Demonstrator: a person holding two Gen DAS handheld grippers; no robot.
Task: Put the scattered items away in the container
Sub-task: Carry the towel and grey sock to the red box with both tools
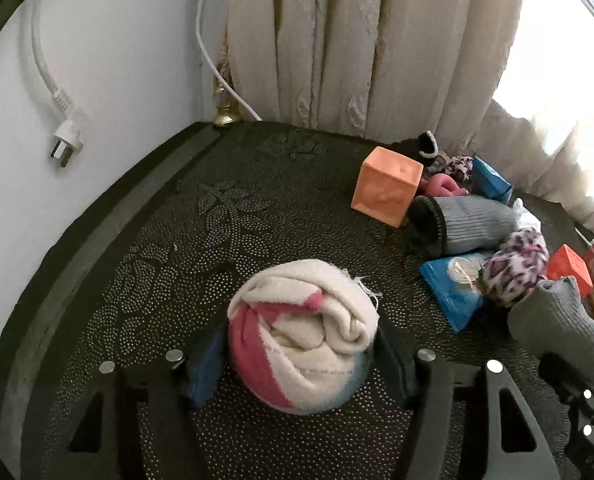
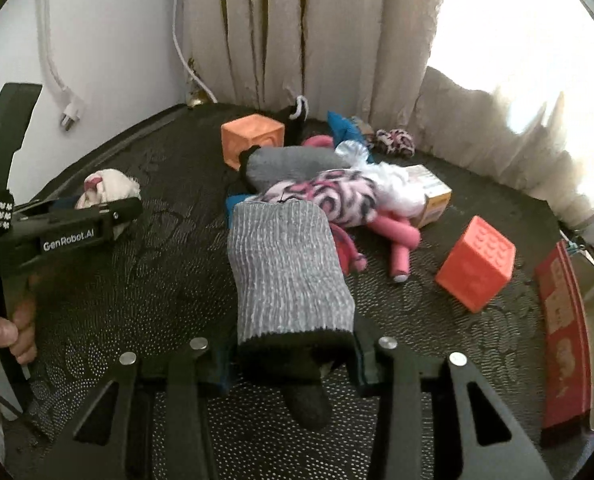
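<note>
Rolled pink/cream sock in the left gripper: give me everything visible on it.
The rolled sock is a fuzzy knit bundle, mostly cream with hot-pink patches and a pale bluish part at its lower right. It is balled up with folds tucked inward and a frayed thread at its upper right edge. It sits between the fingers of the left gripper, whose blue pads press both sides. Whether it rests on the dark dotted table mat is unclear. It lies apart from the pile.

the rolled sock is fuzzy cream and pink knit cloth, frayed at one edge. the grey sock is ribbed knit. the table cover is dark, matt, dotted. the orange cube looks matt, rubbery, embossed. the blue packet is glossy.
</note>
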